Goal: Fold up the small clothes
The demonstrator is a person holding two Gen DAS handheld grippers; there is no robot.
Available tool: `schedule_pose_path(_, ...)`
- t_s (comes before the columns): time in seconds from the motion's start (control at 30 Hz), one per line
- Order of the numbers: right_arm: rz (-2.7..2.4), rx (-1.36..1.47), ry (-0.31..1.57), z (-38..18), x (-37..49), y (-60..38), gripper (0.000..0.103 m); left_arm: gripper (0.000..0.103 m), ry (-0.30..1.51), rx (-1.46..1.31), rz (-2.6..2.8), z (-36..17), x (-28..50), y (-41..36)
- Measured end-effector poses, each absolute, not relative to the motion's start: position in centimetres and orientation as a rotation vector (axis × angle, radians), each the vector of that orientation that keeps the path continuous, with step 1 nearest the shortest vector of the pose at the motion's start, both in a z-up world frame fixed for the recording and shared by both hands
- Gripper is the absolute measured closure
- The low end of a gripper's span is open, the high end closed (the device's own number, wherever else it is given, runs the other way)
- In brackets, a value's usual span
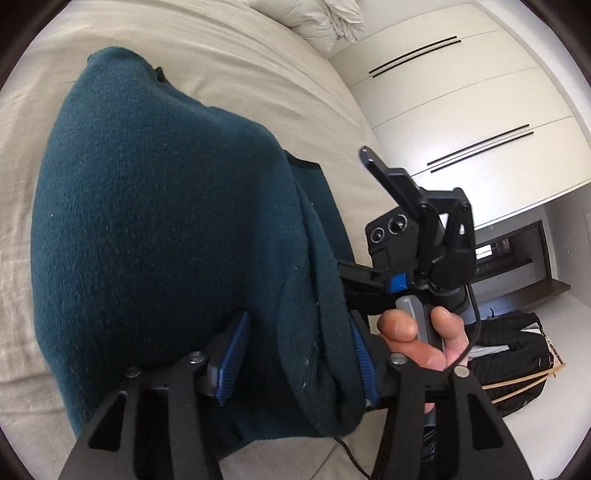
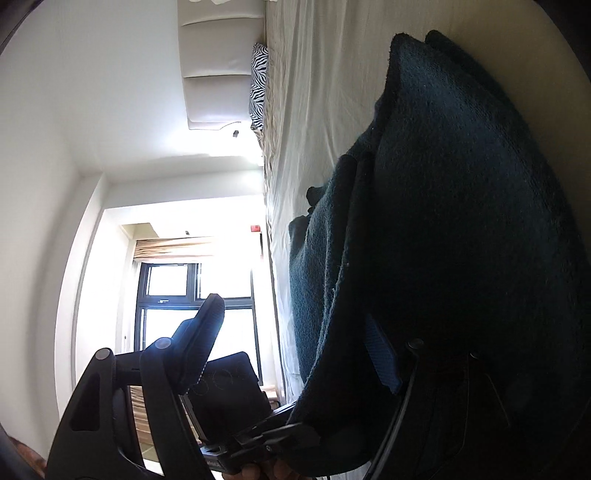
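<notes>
A dark teal fleece garment (image 1: 155, 206) hangs lifted over the cream bed sheet (image 1: 229, 48). My left gripper (image 1: 295, 358) holds a thick bunched fold of it between its blue pads (image 1: 232, 358). The right gripper's body (image 1: 417, 240) and the hand holding it show just to the right. In the right wrist view the same garment (image 2: 461, 221) fills the right side and drapes over my right gripper (image 2: 295, 354). One blue pad (image 2: 380, 354) presses the cloth; the other finger (image 2: 207, 325) stands well apart at the left, bare.
White pillows (image 1: 325, 18) lie at the bed's far end. White wardrobe doors (image 1: 480, 110) stand beside the bed. A black bag (image 1: 513, 354) sits on the floor. A zebra-print cushion (image 2: 258, 85), a white headboard (image 2: 221, 66) and a bright window (image 2: 195, 295) show in the right wrist view.
</notes>
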State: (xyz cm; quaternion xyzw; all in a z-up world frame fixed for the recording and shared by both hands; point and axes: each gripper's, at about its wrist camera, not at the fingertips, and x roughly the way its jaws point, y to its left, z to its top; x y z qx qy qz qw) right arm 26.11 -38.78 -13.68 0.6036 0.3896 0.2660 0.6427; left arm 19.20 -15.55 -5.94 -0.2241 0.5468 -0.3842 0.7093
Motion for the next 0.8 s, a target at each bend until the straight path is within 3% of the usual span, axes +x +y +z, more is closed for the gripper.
schedule_pose_path(0.13,0.591,1.313,0.925,-13.2,26.7,-38.6,0.031,0.038,1.146,-0.497,-0.855,-4.0,17.2,-12.1)
schedule_pose_path(0.2,0.572,1.258,0.961,-12.7,26.8,-38.2,0.031,0.029,1.104,-0.53,-0.855,-3.6,16.6,-10.1)
schedule_pose_path(0.43,0.498,1.019,1.087,-11.2,27.4,-35.7,0.032,0.028,1.127,-0.599,-0.804,-6.6,16.0,-5.2)
schedule_pose_path(0.5,0.469,0.947,1.115,-11.2,28.0,-34.5,0.039,0.028,1.123,-0.594,-0.809,-6.9,15.9,-5.2)
schedule_pose_path(0.57,0.417,0.862,1.157,-11.3,28.4,-33.9,0.07,0.028,1.123,-0.583,-0.812,-6.7,16.0,-6.1)
schedule_pose_path(0.63,0.389,0.825,1.173,-11.4,28.4,-33.2,0.084,0.028,1.123,-0.587,-0.816,-6.8,16.0,-5.8)
schedule_pose_path(0.8,0.357,0.767,1.132,-10.0,27.6,-34.1,0.089,0.028,1.121,-0.601,-0.821,-6.5,15.9,-6.8)
